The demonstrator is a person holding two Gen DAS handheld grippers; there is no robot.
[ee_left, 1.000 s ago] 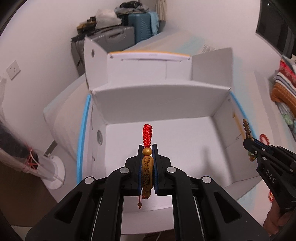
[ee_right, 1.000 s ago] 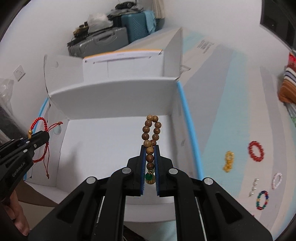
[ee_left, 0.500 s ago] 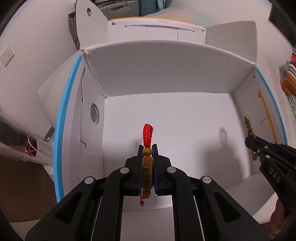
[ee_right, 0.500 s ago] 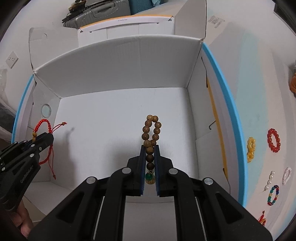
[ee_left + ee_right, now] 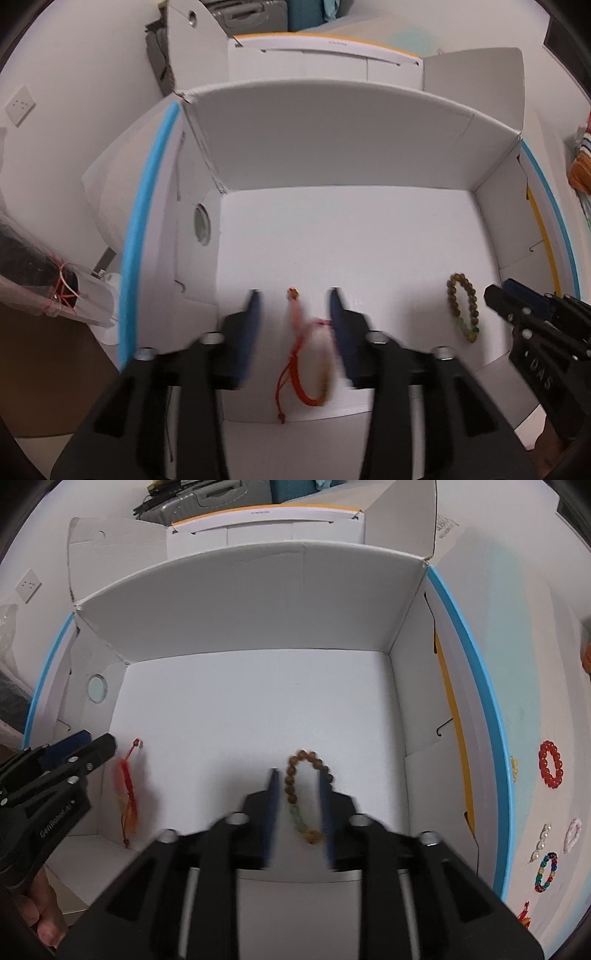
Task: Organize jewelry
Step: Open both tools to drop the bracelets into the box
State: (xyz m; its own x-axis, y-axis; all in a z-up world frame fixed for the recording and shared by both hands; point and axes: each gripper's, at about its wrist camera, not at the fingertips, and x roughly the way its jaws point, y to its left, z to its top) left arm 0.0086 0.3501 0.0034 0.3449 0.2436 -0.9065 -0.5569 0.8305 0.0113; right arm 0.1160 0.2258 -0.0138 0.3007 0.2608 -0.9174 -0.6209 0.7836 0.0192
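left hand-held gripper [image 5: 293, 314]: jaws opening, red cord bracelet [image 5: 308, 373] loose between them, blurred, over white box [image 5: 332, 155] floor | right hand-held gripper [image 5: 297, 797]: jaws opening, wooden bead bracelet [image 5: 306, 790] unpinched, inside the box

both the left gripper [image 5: 293, 306] and right gripper [image 5: 298, 786] point steeply downward, jaws opening.

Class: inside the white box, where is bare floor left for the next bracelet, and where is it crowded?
Bare: the box floor from the back wall forward. Crowded: the front edge, where the red cord bracelet, wooden bracelet and both opening tongs sit.
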